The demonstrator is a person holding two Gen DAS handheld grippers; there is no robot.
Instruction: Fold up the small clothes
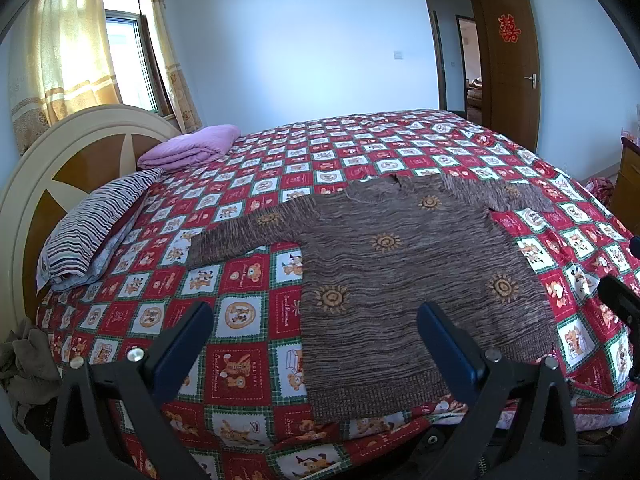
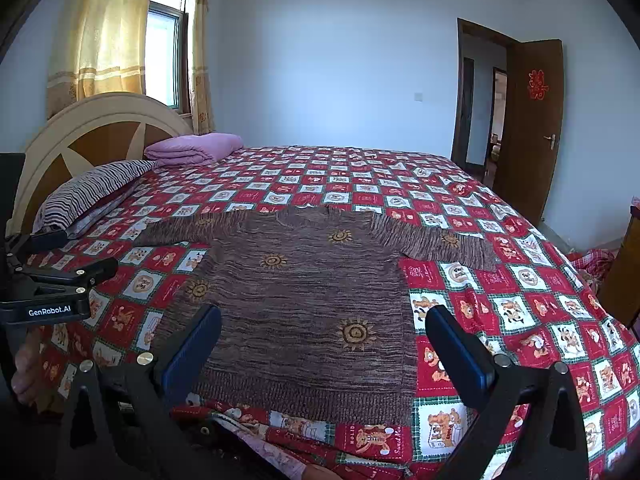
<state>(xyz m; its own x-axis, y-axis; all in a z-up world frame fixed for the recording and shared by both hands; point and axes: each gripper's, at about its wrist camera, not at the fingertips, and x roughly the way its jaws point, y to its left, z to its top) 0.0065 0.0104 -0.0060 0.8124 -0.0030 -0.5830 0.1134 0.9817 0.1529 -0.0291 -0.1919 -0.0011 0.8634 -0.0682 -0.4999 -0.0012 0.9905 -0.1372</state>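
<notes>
A brown knit sweater (image 1: 404, 276) with orange sun motifs lies flat on the bed (image 1: 248, 320), spread over a red, white and green checked bedspread printed with teddy bears. Both sleeves reach out sideways and the ribbed hem sits at the near edge of the mattress. The left gripper (image 1: 316, 344) hovers over the hem's left corner with its blue-padded jaws wide apart — nothing between them. The right gripper (image 2: 324, 344) hangs above the hem's right part, likewise wide and empty. Toward the cream and brown headboard (image 2: 100, 132) rest a striped pillow (image 2: 92, 192) and a folded lilac blanket (image 2: 192, 148). A brown door (image 2: 532, 128) stands open in the far corner — a red paper ornament on it.
</notes>
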